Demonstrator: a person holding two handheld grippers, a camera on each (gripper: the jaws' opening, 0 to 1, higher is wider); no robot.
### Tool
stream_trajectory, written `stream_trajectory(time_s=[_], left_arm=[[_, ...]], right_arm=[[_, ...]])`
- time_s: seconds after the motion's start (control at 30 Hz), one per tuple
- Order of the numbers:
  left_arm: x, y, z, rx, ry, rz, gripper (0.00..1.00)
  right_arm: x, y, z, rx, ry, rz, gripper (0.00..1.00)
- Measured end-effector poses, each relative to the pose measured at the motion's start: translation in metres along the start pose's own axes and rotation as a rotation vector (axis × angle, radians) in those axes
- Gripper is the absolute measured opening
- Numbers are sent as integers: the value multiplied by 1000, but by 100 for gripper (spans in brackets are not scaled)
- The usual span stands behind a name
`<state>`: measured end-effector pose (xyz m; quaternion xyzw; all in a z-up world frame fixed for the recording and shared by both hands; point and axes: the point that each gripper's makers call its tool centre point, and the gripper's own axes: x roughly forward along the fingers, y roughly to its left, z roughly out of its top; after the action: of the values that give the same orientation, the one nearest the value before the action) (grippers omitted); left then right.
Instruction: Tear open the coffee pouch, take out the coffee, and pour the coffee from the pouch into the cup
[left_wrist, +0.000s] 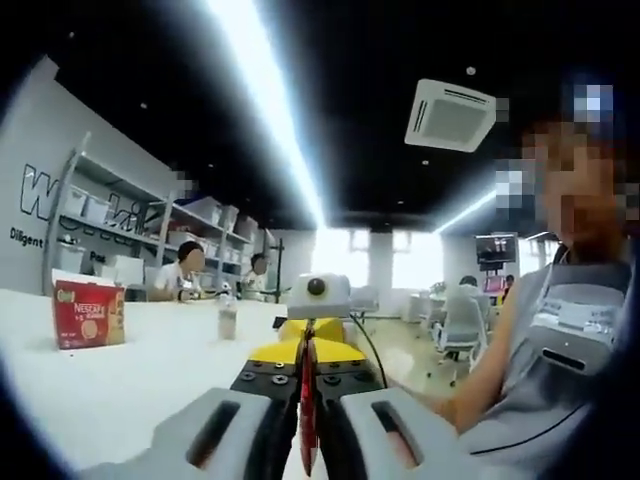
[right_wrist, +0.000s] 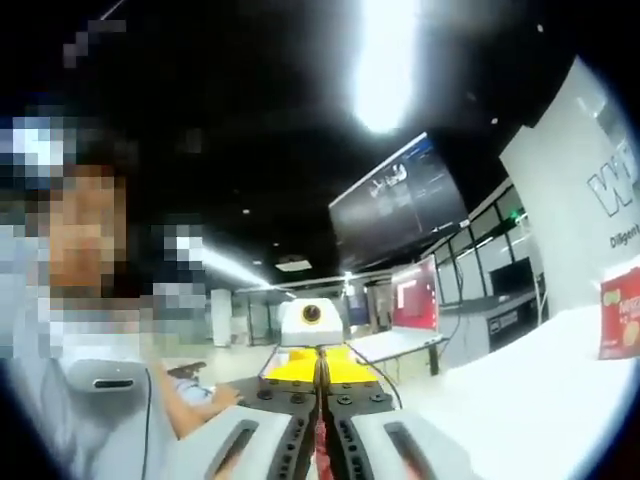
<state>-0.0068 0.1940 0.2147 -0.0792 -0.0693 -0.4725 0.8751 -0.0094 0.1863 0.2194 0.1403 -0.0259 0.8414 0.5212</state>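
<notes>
Between both grippers we pinch a red coffee pouch (left_wrist: 308, 400): left gripper (left_wrist: 308, 455) and right gripper (right_wrist: 320, 450) fingers clamped on it, above the white desk (left_wrist: 150, 370).

- Ahead of me, a white table (left_wrist: 120, 385) runs toward bright windows (left_wrist: 340, 257) at the far wall.
- Overhead, a black ceiling carries a long light strip (left_wrist: 265, 100) and a square air-conditioning vent (left_wrist: 450, 115).
- To one side, metal shelving (left_wrist: 150, 225) holding boxes stands against a lettered white wall (left_wrist: 40, 190).
- A large dark wall screen (right_wrist: 400, 200) hangs high.
</notes>
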Motion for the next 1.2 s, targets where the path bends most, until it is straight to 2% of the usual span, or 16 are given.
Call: stream_trajectory(time_s=[0.33,0.63,0.97,1.2], left_arm=[[0,-11,-3,29,23,-42,4],[2,-9,-6,36,50,-22,3],[4,-7,-6,26,42,-14,3],[2,-5,-8,14,50,-16,3]], right_arm=[[-1,8,-3,26,20,41,1],[-3,8,-7,-11,31,42,2],[-5,6,-7,-49,34,22,3],[-3,7,-10,-41,55,25,3]])
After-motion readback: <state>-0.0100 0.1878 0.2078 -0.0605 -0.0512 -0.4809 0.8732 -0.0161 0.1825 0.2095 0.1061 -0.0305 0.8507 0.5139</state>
